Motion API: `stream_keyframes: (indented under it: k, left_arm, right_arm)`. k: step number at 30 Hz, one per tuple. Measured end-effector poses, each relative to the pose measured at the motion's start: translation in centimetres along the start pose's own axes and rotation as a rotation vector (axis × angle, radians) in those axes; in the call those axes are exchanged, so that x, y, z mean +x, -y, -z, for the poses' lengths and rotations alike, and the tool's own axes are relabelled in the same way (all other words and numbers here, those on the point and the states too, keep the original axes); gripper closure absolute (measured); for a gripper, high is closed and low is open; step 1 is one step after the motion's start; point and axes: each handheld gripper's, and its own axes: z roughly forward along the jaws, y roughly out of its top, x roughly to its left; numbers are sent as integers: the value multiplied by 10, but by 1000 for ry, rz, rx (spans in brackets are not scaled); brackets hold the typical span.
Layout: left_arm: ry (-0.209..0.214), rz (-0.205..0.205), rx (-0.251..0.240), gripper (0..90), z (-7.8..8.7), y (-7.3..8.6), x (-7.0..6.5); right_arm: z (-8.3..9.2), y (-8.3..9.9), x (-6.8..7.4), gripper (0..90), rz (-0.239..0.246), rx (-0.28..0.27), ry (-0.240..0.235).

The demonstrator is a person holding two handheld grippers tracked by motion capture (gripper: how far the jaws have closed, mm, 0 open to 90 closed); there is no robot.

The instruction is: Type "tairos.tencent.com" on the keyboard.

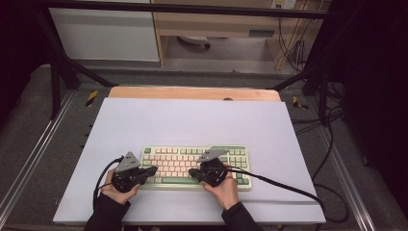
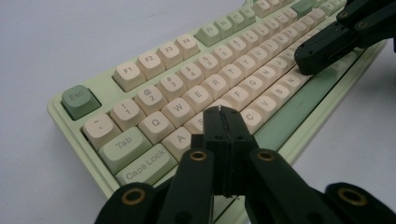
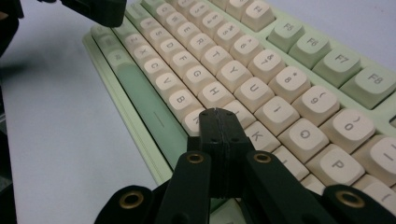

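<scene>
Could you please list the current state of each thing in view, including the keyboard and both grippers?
keyboard: lying flat on the white sheet, keys up.
left gripper: jaws shut on nothing, tip over the left-hand letter keys.
right gripper: jaws shut on nothing, tip over the keys near J and K.
white sheet: spread flat over the table, keyboard resting on it.

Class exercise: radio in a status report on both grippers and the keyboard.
Left gripper shut, tip over the keys near D. Right gripper shut, tip near J. Keyboard flat on the white mat. Nothing in the way.
</scene>
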Motion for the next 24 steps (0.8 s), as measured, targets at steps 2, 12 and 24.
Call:
stream_keyframes:
  k: [2,12,24]
  left_arm:
    - [0,0,0,899,0,0,0]
    - [2,1,-6,891,2,-1,0]
    - [-10,-23,-8,569,10,0,6]
  right_arm:
    - [-1,1,1,900,0,-8,2]
    - [16,-5,-2,892,2,-43,16]
    - [65,11,-34,533,-42,-109,119]
